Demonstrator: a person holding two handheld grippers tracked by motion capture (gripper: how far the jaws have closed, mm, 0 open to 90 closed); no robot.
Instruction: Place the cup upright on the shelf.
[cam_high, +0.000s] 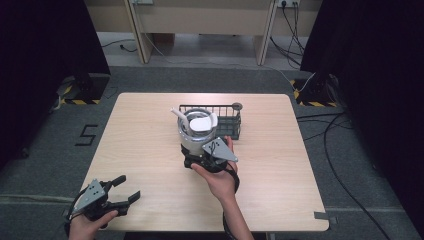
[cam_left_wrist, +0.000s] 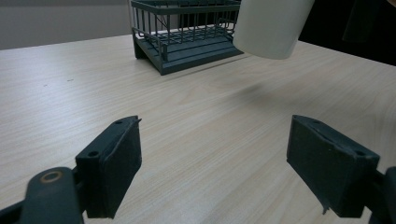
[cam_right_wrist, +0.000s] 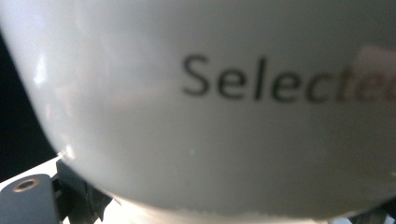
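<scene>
A white cup (cam_high: 196, 139) with a white spoon (cam_high: 176, 113) and another white piece in it is held off the table, just in front of a dark wire basket (cam_high: 229, 121). My right gripper (cam_high: 201, 156) is shut on its lower side. Up close, the cup (cam_right_wrist: 210, 116) shows the dark lettering "Selected". From the left gripper's side, the cup (cam_left_wrist: 271, 28) hangs above the wood, its shadow below, with the basket (cam_left_wrist: 187, 42) behind. My left gripper (cam_high: 129, 187) rests open and empty near the table's front left corner, its jaws wide apart (cam_left_wrist: 215, 158).
The light wooden table (cam_high: 150, 130) stands on grey carpet. Cables (cam_high: 340, 150) trail on the floor to the right, and dark curtains hang on both sides. A pale desk frame (cam_high: 200, 20) stands beyond the table.
</scene>
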